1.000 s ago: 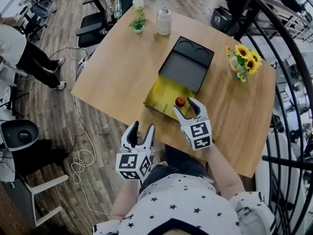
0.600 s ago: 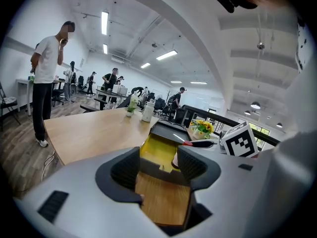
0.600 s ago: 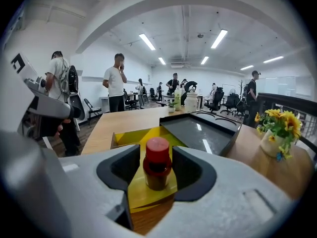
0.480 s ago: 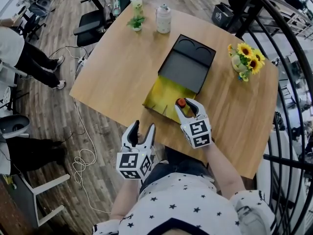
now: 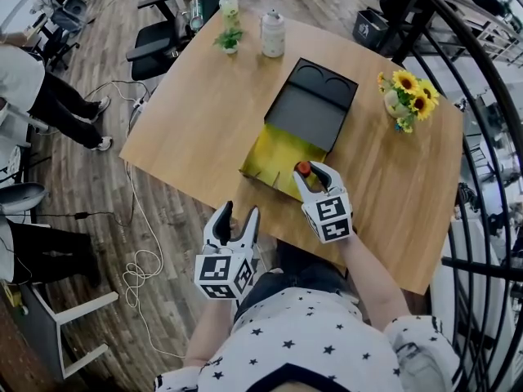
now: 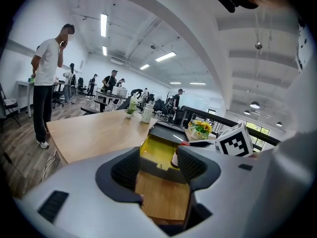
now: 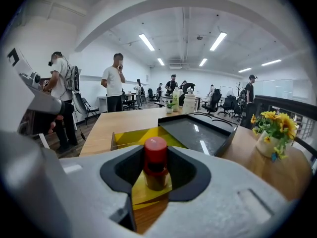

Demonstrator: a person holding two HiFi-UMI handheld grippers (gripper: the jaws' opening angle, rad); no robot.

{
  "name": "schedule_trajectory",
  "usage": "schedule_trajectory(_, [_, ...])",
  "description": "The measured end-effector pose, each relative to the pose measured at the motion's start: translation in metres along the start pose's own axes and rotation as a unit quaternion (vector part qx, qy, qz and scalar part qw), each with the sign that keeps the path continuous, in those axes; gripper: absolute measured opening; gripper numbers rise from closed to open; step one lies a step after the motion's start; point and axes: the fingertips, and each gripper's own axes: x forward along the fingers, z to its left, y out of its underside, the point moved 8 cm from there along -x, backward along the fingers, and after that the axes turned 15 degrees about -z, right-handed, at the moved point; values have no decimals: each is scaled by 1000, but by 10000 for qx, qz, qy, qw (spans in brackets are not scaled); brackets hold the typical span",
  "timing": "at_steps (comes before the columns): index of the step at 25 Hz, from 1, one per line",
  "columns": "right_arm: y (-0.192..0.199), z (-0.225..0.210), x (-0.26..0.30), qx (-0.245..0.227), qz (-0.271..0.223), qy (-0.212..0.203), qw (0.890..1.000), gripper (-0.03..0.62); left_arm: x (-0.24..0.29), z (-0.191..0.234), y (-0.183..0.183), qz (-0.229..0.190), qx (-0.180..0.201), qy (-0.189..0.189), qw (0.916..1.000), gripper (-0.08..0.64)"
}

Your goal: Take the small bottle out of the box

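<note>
The small brown bottle with a red cap (image 5: 302,168) stands upright in the near right corner of the open yellow-lined box (image 5: 270,155). The box's black lid (image 5: 311,107) lies folded back behind it. My right gripper (image 5: 315,172) reaches over the box's near edge, and its jaws are closing around the bottle. In the right gripper view the bottle (image 7: 155,163) sits between the pads of the right gripper (image 7: 156,175), which touch the cap's sides. My left gripper (image 5: 236,216) hangs off the table's near edge, open and empty. The left gripper (image 6: 158,163) points toward the box (image 6: 156,150).
A vase of sunflowers (image 5: 405,96) stands on the table's right side. A white jar (image 5: 272,33), a small plant (image 5: 227,39) and a green-labelled bottle (image 5: 230,8) line the far edge. A black railing (image 5: 482,137) runs on the right. Chairs and floor cables are on the left.
My right gripper has moved forward over the box edge and its jaws have narrowed around the bottle. The left gripper has stayed in place.
</note>
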Motion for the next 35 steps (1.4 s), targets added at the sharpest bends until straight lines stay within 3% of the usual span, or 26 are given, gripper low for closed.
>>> schedule_trajectory(18, [-58,46,-75,-286,-759,68,9967,143,-71,-21,-14,-445,105,56,9989,232])
schedule_trajectory(35, [-79,112,-164,-394,-1175,-38,9923,143,-152,-46,-22,-889,229,118,9957,232])
